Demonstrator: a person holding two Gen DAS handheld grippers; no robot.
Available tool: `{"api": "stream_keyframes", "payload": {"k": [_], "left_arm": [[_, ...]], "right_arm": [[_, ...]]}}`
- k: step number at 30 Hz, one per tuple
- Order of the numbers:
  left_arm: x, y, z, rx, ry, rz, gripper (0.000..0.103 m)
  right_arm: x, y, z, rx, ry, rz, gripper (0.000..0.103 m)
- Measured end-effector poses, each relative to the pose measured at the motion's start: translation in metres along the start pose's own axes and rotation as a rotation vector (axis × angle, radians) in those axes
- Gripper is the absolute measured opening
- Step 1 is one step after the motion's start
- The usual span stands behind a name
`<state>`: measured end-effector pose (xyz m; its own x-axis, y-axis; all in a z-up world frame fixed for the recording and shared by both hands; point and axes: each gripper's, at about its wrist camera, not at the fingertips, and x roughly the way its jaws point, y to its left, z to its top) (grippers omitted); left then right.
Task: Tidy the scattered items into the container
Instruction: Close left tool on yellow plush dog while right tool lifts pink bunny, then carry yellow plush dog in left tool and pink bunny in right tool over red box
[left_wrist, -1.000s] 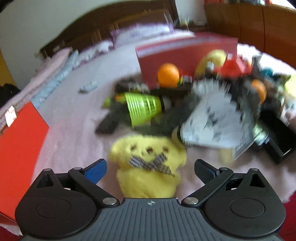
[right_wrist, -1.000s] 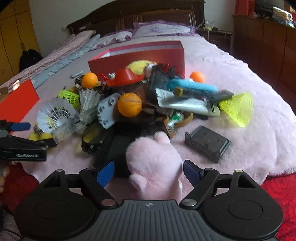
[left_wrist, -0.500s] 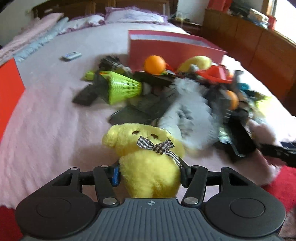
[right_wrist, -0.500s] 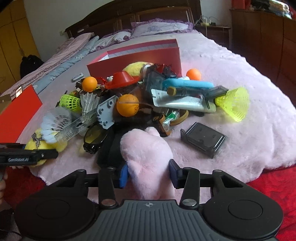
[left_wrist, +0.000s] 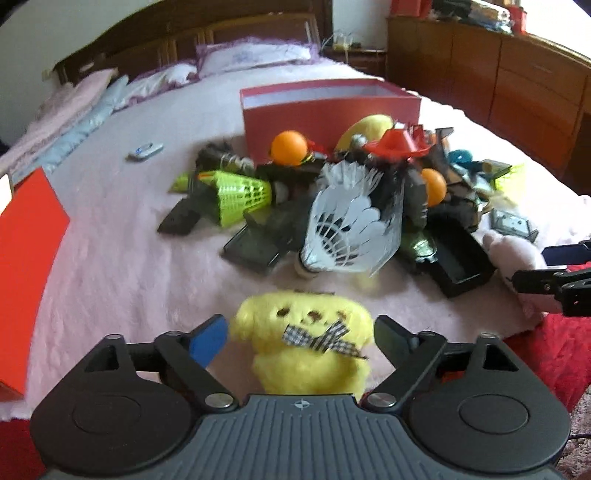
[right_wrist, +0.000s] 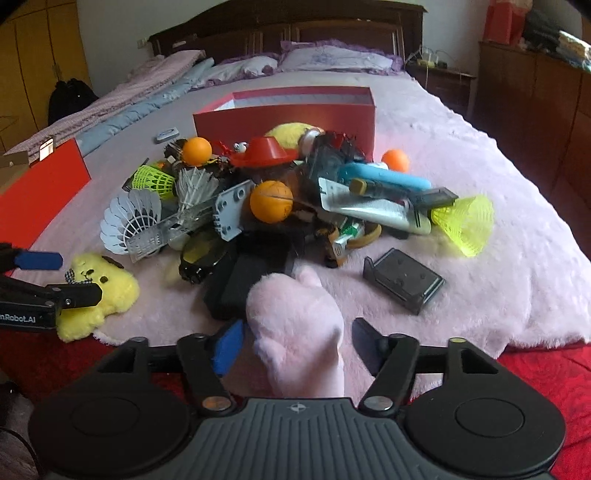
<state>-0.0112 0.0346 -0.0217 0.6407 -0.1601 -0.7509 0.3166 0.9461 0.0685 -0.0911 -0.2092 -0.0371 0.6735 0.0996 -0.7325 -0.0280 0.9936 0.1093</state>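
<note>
The yellow plush (left_wrist: 306, 347), checked bow at its neck, sits right between the fingers of the left gripper (left_wrist: 301, 334), and those jaws are opening, a clear gap on either side, pads off the fur. Over on the other side, the pink plush (right_wrist: 295, 332) lies between the fingers of the right gripper (right_wrist: 297, 339), and those jaws are opening too, neither pad pressing on it. Both toys rest at the near edge of the pale pink blanket (right_wrist: 498, 258).

Straight ahead of both grippers, the heap: a white shuttlecock (left_wrist: 343, 229) just beyond the yellow plush, a green shuttlecock (left_wrist: 240, 195) ahead and to the left of the left gripper, orange balls (right_wrist: 271, 201) in the middle, a red toy hat (right_wrist: 264, 153) farther on. Ahead and to the right of the right gripper, a dark plastic case (right_wrist: 402, 280) lies apart from the pile, and a yellow shuttlecock (right_wrist: 465, 221) beyond it.

Behind the whole heap stands the red box (right_wrist: 288, 114), open at the top, touching the back of the pile. Far left of the left gripper, a red lid (left_wrist: 26, 266) lies at the blanket's edge.
</note>
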Motion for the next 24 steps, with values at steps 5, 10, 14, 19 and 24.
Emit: {"api": "stream_keyframes", "payload": {"k": [5, 10, 14, 19, 24], "left_arm": [[0.016, -0.009, -0.004, 0.021, 0.061, -0.005, 0.089], [0.024, -0.009, -0.011, 0.028, 0.106, 0.02, 0.084], [0.026, -0.001, -0.012, -0.026, 0.114, 0.001, 0.079], [0.031, 0.003, -0.015, -0.051, 0.146, -0.01, 0.076], [0.037, 0.006, -0.018, -0.063, 0.157, 0.0, 0.082]], "right_arm": [[0.008, -0.001, -0.003, 0.019, 0.047, 0.0, 0.069], [0.017, -0.007, -0.009, 0.06, 0.081, 0.004, 0.069], [0.022, -0.009, -0.011, 0.077, 0.093, -0.007, 0.065], [0.027, -0.007, -0.014, 0.053, 0.098, -0.022, 0.064], [0.032, -0.005, -0.015, 0.029, 0.102, -0.031, 0.064]]}}
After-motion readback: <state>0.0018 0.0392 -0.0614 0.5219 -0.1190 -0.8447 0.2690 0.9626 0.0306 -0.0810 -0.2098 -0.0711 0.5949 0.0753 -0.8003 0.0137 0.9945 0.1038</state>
